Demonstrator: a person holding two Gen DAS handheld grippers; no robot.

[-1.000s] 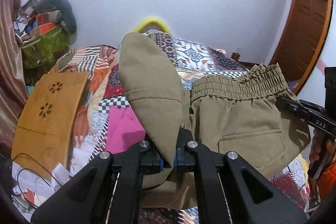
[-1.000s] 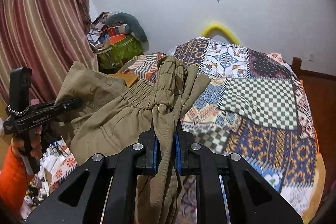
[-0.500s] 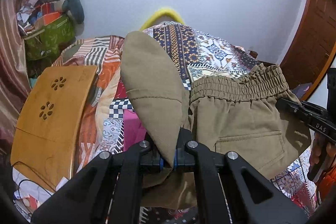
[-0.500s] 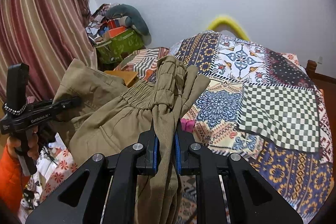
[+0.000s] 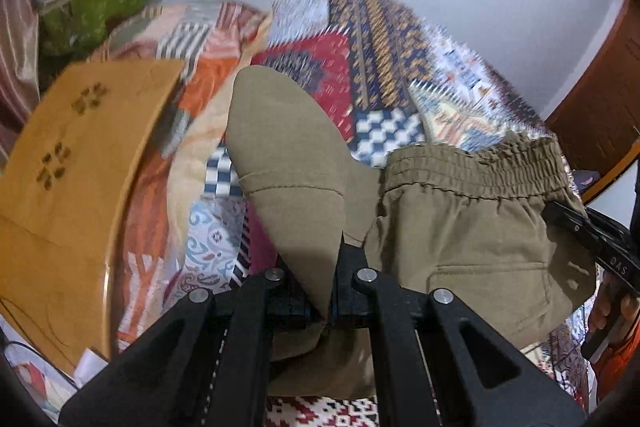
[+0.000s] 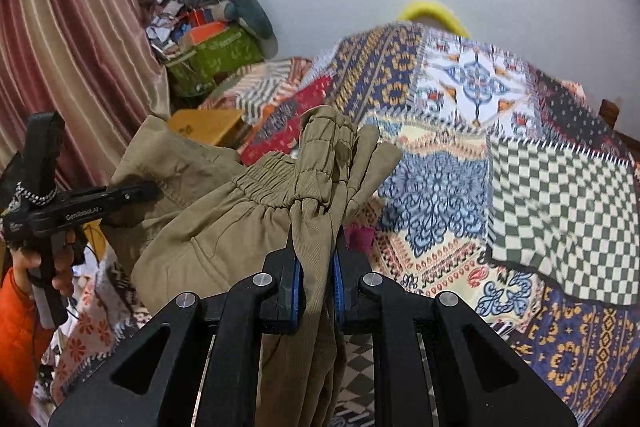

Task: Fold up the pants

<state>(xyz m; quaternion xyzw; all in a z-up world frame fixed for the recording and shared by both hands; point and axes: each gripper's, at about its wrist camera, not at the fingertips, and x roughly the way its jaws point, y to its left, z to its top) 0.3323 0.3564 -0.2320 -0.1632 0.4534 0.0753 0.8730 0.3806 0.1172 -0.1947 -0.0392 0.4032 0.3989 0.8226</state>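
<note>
Khaki cotton pants (image 5: 472,227) hang above the patchwork bed (image 6: 520,187), left tongs (image 5: 334,291) clamped on a hem, right tongs (image 6: 314,279) clamped on the bunched waistband seen only in the right view.

patchwork quilt (image 6: 520,163), wooden board (image 5: 76,163), striped curtain (image 6: 68,39)

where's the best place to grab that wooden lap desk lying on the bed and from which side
Probably its long outer edge, near the middle, coming in from the open side away from the quilt. The wooden lap desk is a thin flat board lying tilted, so only an edge fits between claw fingers. Both claws are busy: the left claw and right claw are each clamped on the khaki pants.
</note>
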